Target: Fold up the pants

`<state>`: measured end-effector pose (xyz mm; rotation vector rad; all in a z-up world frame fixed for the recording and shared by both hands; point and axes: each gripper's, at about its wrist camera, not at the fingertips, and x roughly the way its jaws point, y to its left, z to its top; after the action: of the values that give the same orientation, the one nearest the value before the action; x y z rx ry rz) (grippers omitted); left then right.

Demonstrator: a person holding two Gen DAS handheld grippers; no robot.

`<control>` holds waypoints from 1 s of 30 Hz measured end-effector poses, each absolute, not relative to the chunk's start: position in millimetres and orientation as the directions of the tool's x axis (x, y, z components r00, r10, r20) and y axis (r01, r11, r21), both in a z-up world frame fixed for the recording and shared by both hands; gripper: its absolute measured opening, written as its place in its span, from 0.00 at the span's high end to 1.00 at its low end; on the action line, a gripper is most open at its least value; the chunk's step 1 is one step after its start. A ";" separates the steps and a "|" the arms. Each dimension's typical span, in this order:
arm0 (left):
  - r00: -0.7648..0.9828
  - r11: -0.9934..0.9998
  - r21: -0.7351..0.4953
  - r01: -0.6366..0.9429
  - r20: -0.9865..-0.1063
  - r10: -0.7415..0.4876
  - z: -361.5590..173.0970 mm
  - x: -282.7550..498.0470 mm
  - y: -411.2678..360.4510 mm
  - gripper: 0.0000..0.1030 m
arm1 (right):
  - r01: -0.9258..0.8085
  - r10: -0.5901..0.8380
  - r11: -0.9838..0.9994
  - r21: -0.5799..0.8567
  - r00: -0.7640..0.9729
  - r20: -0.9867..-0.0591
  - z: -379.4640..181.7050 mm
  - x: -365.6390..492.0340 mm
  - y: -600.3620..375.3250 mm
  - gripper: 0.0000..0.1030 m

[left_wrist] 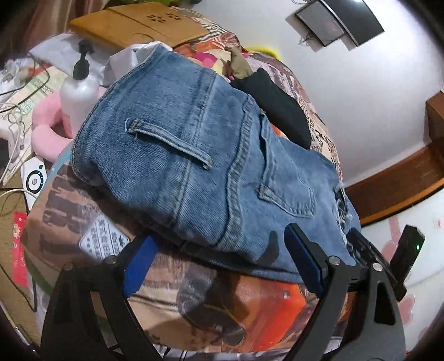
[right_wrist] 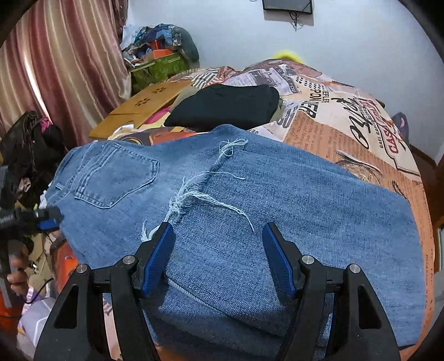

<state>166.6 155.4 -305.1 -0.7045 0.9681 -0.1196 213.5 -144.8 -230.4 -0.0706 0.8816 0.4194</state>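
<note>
Blue jeans (left_wrist: 194,155) lie folded in layers on a bed with a printed cover (left_wrist: 91,211). In the left wrist view the waistband end with a belt loop and back pocket faces me. My left gripper (left_wrist: 219,250) is open, its fingers at the near edge of the jeans, empty. In the right wrist view the jeans (right_wrist: 277,200) show a frayed hem lying across the top layer. My right gripper (right_wrist: 217,247) is open just above the folded leg layers, holding nothing. The left gripper (right_wrist: 47,219) shows at the waistband side.
A folded black garment (right_wrist: 224,107) lies behind the jeans. A white pump bottle (left_wrist: 79,91), pink plush (left_wrist: 47,133), cables and a wooden board (left_wrist: 136,25) crowd the bed's side. Curtains (right_wrist: 63,69) and a clutter pile stand by the wall.
</note>
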 end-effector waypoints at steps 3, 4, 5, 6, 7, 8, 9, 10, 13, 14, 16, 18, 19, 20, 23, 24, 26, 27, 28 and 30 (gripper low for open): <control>0.570 0.804 -0.553 -0.221 -0.742 -0.353 -305.6 177.0 148.2 0.12 | -0.398 0.313 0.914 0.083 0.561 -0.766 -231.4 212.6 -141.1 0.38; 0.569 0.813 -0.538 -0.221 -0.749 -0.341 -305.6 178.9 146.9 0.12 | -0.403 0.309 0.912 0.073 0.561 -0.768 -232.1 211.7 -139.6 0.38; 0.566 0.833 -0.508 -0.219 -0.762 -0.316 -305.4 184.6 141.4 0.10 | -0.405 0.309 0.911 0.070 0.561 -0.768 -232.5 212.1 -139.8 0.38; 0.564 0.843 -0.493 -0.218 -0.768 -0.304 -305.5 189.0 137.5 0.09 | -0.406 0.311 0.911 0.073 0.560 -0.768 -232.6 212.5 -140.3 0.38; 0.563 0.850 -0.480 -0.216 -0.773 -0.293 -306.3 193.5 135.3 0.08 | -0.406 0.314 0.911 0.078 0.557 -0.768 -232.6 212.7 -141.0 0.38; 0.563 0.863 -0.459 -0.210 -0.779 -0.277 -306.3 199.2 131.6 0.08 | -0.406 0.317 0.910 0.082 0.555 -0.769 -233.2 213.9 -142.3 0.38; 0.563 0.870 -0.448 -0.205 -0.781 -0.269 -306.3 203.1 129.8 0.08 | -0.405 0.319 0.910 0.086 0.554 -0.769 -233.1 214.1 -142.6 0.38; 0.565 0.875 -0.440 -0.204 -0.783 -0.262 -306.1 207.6 128.1 0.08 | -0.405 0.320 0.910 0.087 0.553 -0.769 -233.3 214.2 -143.0 0.38; 0.579 0.888 -0.411 -0.205 -0.783 -0.228 -306.1 219.2 128.3 0.13 | -0.407 0.320 0.909 0.087 0.552 -0.769 -233.6 214.2 -142.8 0.38; 0.580 0.895 -0.395 -0.208 -0.786 -0.212 -305.7 223.8 129.4 0.19 | -0.408 0.321 0.909 0.087 0.552 -0.769 -233.7 214.0 -142.7 0.38; 0.589 0.894 -0.393 -0.215 -0.782 -0.203 -303.2 227.4 133.2 0.31 | -0.407 0.325 0.908 0.093 0.549 -0.770 -233.7 213.7 -143.0 0.38; 0.591 0.886 -0.423 -0.190 -0.770 -0.241 -301.6 230.4 133.8 0.48 | -0.406 0.329 0.908 0.099 0.546 -0.771 -233.4 213.7 -142.3 0.38; 0.588 0.893 -0.411 -0.184 -0.774 -0.235 -299.6 232.4 130.9 0.52 | -0.407 0.332 0.908 0.104 0.543 -0.771 -233.2 214.0 -142.4 0.38; 0.590 0.907 -0.381 -0.178 -0.779 -0.211 -296.2 232.5 126.3 0.56 | -0.406 0.334 0.907 0.107 0.542 -0.771 -233.2 214.6 -142.1 0.38; 0.612 0.954 -0.263 -0.145 -0.781 -0.122 -278.9 231.2 107.0 0.63 | -0.401 0.340 0.908 0.121 0.536 -0.773 -231.9 215.4 -143.0 0.38; 0.624 0.964 -0.229 -0.134 -0.775 -0.097 -270.6 229.7 101.4 0.64 | -0.398 0.345 0.908 0.130 0.533 -0.773 -231.0 215.9 -144.0 0.38; 0.656 0.974 -0.192 -0.117 -0.752 -0.070 -254.0 225.7 94.3 0.68 | -0.389 0.368 0.906 0.168 0.525 -0.768 -227.2 215.8 -148.8 0.38; 0.668 0.978 -0.179 -0.110 -0.741 -0.060 -247.0 223.7 91.9 0.69 | -0.381 0.381 0.905 0.191 0.522 -0.763 -225.1 215.6 -152.4 0.38; 0.681 0.981 -0.165 -0.102 -0.730 -0.051 -240.0 221.5 89.7 0.70 | -0.371 0.394 0.904 0.214 0.523 -0.756 -222.1 215.0 -156.9 0.38; 0.713 0.990 -0.121 -0.078 -0.700 -0.029 -222.9 217.0 80.7 0.72 | -0.356 0.401 0.906 0.230 0.541 -0.739 -214.0 211.5 -166.6 0.38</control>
<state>217.0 80.7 -222.9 -0.1453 0.7768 0.0271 211.5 -166.6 -214.0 0.0543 0.8920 0.4498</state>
